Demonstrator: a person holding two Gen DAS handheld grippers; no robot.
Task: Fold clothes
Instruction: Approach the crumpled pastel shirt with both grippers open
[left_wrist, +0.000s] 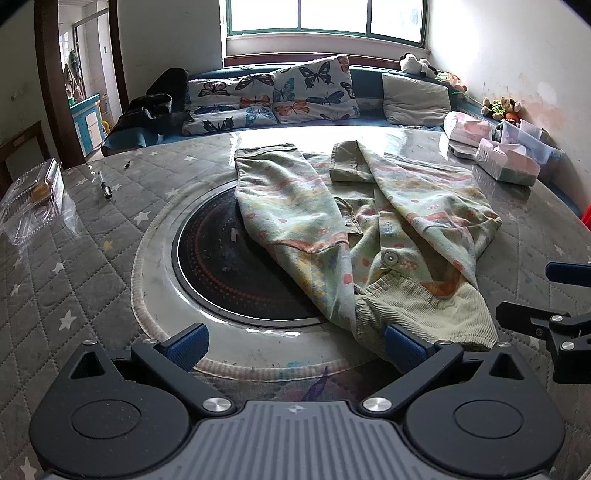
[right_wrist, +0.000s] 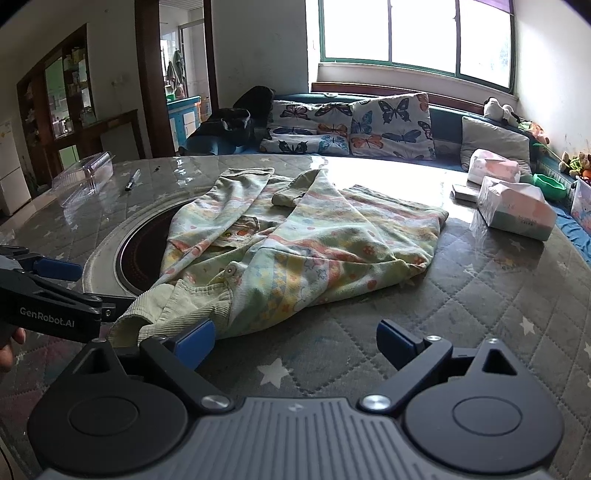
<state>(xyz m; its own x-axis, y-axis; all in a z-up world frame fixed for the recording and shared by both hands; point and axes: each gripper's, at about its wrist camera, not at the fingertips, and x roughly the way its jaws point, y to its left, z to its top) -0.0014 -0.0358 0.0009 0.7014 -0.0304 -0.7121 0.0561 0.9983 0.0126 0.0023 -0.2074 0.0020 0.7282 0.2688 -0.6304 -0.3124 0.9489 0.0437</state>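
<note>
Quilted, star-printed surface (right_wrist: 332, 354) carries a patterned jacket (right_wrist: 295, 243), sleeves folded in, partly over a round black inset (left_wrist: 225, 258). Left gripper (left_wrist: 295, 345) and right gripper (right_wrist: 295, 343) hover at its collar, jaws released.

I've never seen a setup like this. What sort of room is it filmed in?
Most likely a home living or dining room: a round quilted table with a patterned garment on it, a window bench with butterfly cushions, and stuffed toys.

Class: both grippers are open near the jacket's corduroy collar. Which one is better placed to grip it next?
Probably the left gripper: its right finger already touches the corduroy collar. The right gripper mostly faces bare table.
</note>
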